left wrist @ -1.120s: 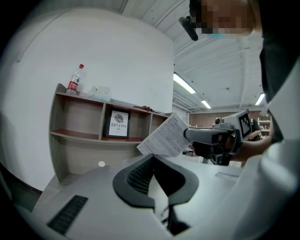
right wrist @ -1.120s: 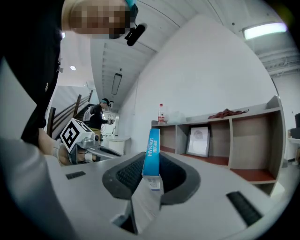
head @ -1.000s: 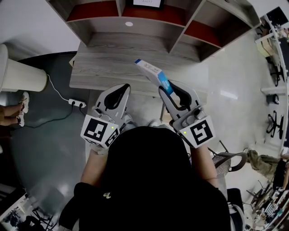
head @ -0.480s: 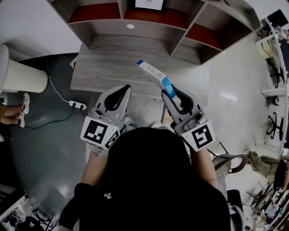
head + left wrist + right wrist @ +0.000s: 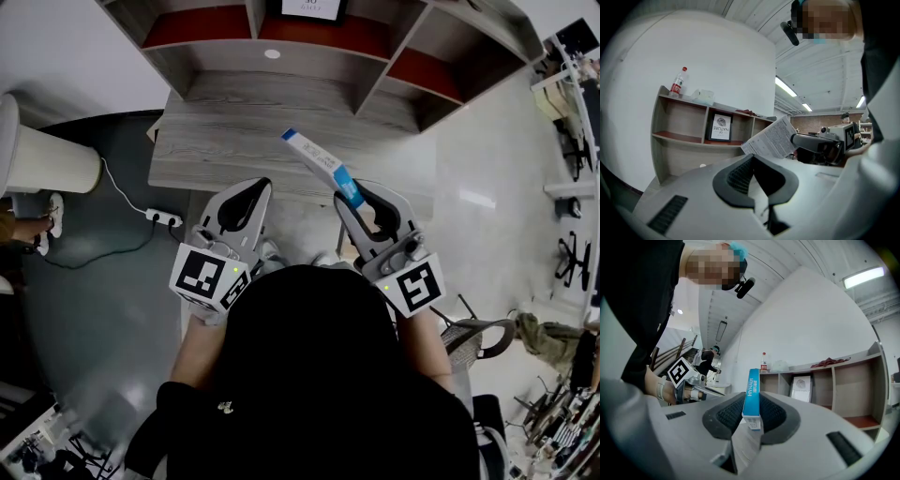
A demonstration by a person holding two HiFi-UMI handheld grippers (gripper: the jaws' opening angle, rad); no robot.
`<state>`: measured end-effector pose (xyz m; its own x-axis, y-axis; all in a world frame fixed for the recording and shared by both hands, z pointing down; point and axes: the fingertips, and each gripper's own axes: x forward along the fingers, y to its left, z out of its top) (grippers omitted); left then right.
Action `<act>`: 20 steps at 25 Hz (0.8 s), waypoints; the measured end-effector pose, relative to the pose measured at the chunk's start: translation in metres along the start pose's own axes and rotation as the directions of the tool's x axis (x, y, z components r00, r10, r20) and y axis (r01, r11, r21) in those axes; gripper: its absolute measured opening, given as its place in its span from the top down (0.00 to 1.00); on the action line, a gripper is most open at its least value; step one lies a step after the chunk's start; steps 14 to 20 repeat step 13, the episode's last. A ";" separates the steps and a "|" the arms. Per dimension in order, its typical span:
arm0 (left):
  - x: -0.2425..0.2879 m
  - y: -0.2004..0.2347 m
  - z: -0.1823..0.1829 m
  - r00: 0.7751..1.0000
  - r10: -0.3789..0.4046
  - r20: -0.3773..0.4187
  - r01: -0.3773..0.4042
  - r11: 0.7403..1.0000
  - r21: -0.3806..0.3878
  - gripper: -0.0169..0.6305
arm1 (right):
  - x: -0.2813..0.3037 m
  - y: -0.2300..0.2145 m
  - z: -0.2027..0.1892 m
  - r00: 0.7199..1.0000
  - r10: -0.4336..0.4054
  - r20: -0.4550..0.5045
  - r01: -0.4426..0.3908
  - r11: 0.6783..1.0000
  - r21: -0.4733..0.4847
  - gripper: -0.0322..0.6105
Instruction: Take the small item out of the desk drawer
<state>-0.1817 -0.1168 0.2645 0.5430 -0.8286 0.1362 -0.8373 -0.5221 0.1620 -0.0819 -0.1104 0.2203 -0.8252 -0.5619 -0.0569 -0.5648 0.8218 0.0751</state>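
A slim blue-and-white box (image 5: 319,164) sticks up and to the left from my right gripper (image 5: 359,199), which is shut on the box's blue end above the grey wooden desk's (image 5: 234,122) front edge. In the right gripper view the box (image 5: 751,392) stands on edge between the two dark pads. My left gripper (image 5: 249,190) hovers level with it to the left, shut with nothing in it. In the left gripper view the closed jaws (image 5: 753,158) point at the shelves, and the box's printed side (image 5: 771,137) shows to the right. No drawer shows in any view.
A shelf unit (image 5: 272,37) with red-backed compartments stands at the back of the desk, with a framed picture (image 5: 721,128) inside and a bottle (image 5: 678,82) on top. A white cylinder (image 5: 42,155) and a power strip (image 5: 159,217) are on the floor to the left. An office chair (image 5: 483,333) is at the right.
The right gripper and the box have drifted slightly down in the picture, toward me. The left gripper has barely moved. Both grips are unchanged.
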 end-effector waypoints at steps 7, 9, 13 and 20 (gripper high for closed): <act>-0.002 0.000 -0.002 1.000 -0.002 -0.005 0.002 1.000 0.009 0.96 | -0.002 0.002 -0.001 1.000 -0.001 -0.001 0.001 1.000 0.003 0.83; -0.004 0.000 -0.003 1.000 -0.003 -0.007 0.003 1.000 0.008 0.96 | -0.001 0.003 -0.001 1.000 -0.003 -0.002 0.003 1.000 0.001 0.83; -0.005 0.002 -0.005 1.000 -0.003 -0.010 0.003 1.000 0.003 0.96 | 0.001 0.004 -0.004 1.000 -0.008 -0.006 0.008 1.000 -0.005 0.83; -0.005 0.002 -0.005 1.000 -0.003 -0.010 0.003 1.000 0.003 0.96 | 0.001 0.004 -0.004 1.000 -0.008 -0.006 0.008 1.000 -0.005 0.83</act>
